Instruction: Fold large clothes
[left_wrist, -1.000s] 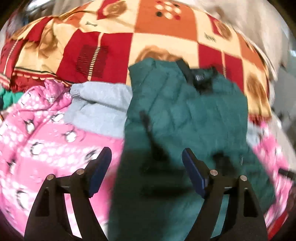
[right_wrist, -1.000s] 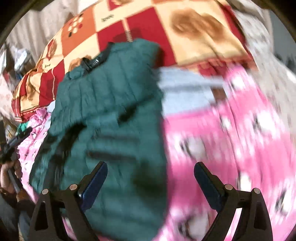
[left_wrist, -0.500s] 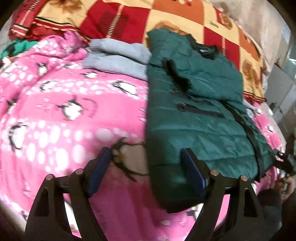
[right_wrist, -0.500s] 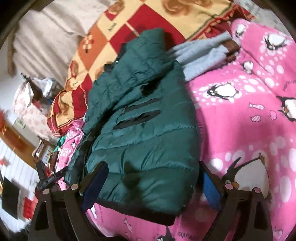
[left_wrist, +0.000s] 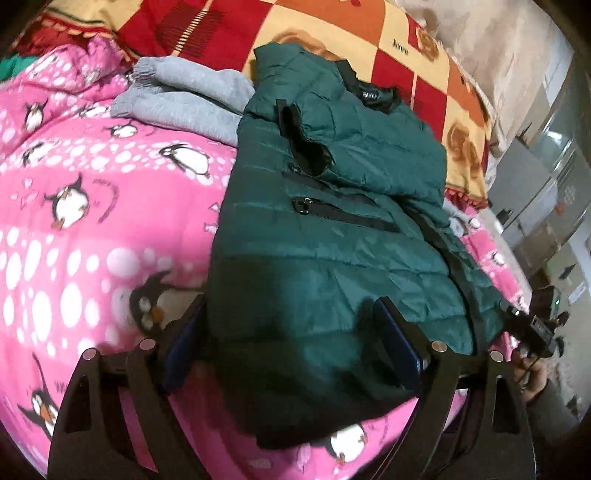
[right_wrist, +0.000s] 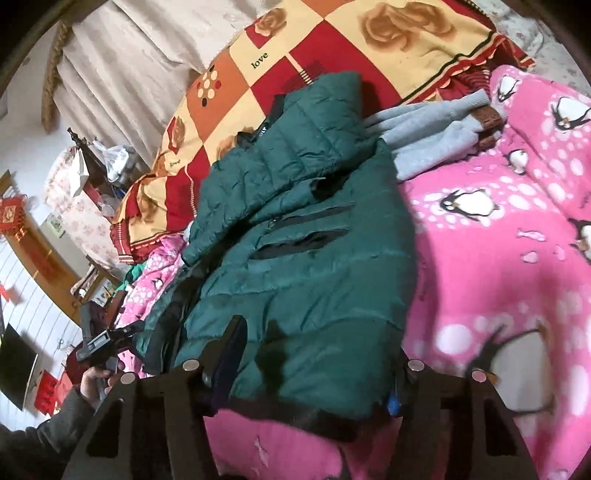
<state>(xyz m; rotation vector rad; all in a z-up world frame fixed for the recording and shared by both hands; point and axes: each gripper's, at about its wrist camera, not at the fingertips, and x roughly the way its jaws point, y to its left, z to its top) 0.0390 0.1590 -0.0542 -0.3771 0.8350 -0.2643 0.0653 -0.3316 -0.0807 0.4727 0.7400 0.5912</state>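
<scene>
Green puffer jacket (left_wrist: 332, 236) lay partly folded on the pink penguin blanket (left_wrist: 92, 221). Both grippers were at its near hem: left gripper (left_wrist: 291, 339) had been opening, hem between the jaws unpinched; right gripper (right_wrist: 314, 365) had been closing, seemingly pinching the hem. Next move probably needs both clamped to fold the hem toward the collar, clear of the grey garment (left_wrist: 184, 99) touching it.

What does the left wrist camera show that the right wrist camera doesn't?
Only the left wrist view shows grey cabinets at the right edge and the left gripper up close, its jaws, which have just been opening, straddling the jacket's hem.

Only the right wrist view shows a beige curtain, a cluttered side table and the right gripper, whose jaws have just been closing on the hem.

Both show the green puffer jacket on the pink penguin blanket, the grey garment beside it and the checked rose quilt behind.
</scene>
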